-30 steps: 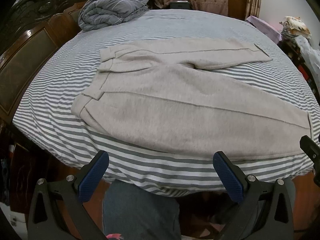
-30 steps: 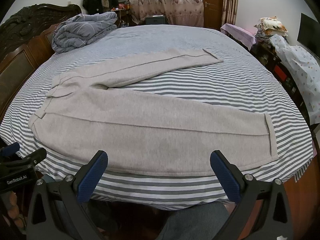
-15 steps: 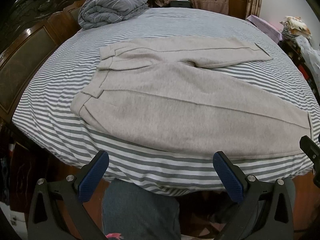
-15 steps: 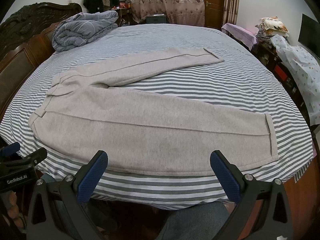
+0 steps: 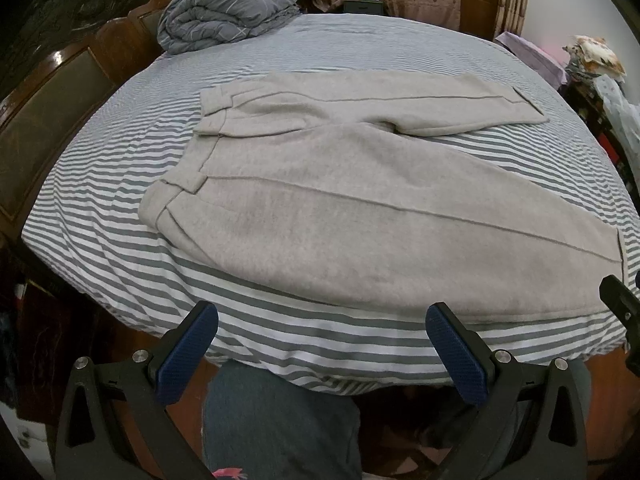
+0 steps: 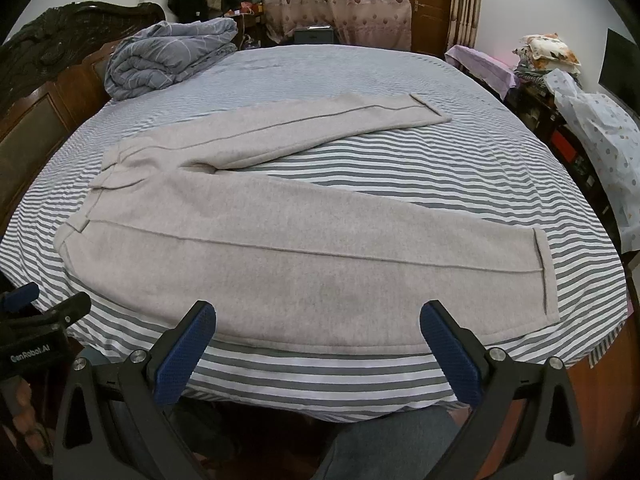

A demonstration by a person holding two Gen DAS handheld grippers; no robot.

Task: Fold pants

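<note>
Light grey pants (image 5: 340, 200) lie flat on a grey-and-white striped bed (image 5: 100, 184), waistband to the left, both legs spread apart toward the right. They also show in the right wrist view (image 6: 280, 248). My left gripper (image 5: 320, 320) is open and empty, hovering at the bed's near edge in front of the near leg. My right gripper (image 6: 318, 320) is open and empty, also at the near edge, over the near leg's lower hem side. The near leg's cuff (image 6: 542, 272) lies at the right.
A folded blue-grey quilt (image 5: 228, 12) sits at the bed's far left corner. A dark wooden headboard (image 5: 52, 92) runs along the left. Cluttered furniture and bags (image 6: 592, 128) stand to the right of the bed. My legs show below (image 5: 280, 420).
Both grippers have drifted very slightly; the view of the bed shifts a little. The pants have not moved and both grippers stay open.
</note>
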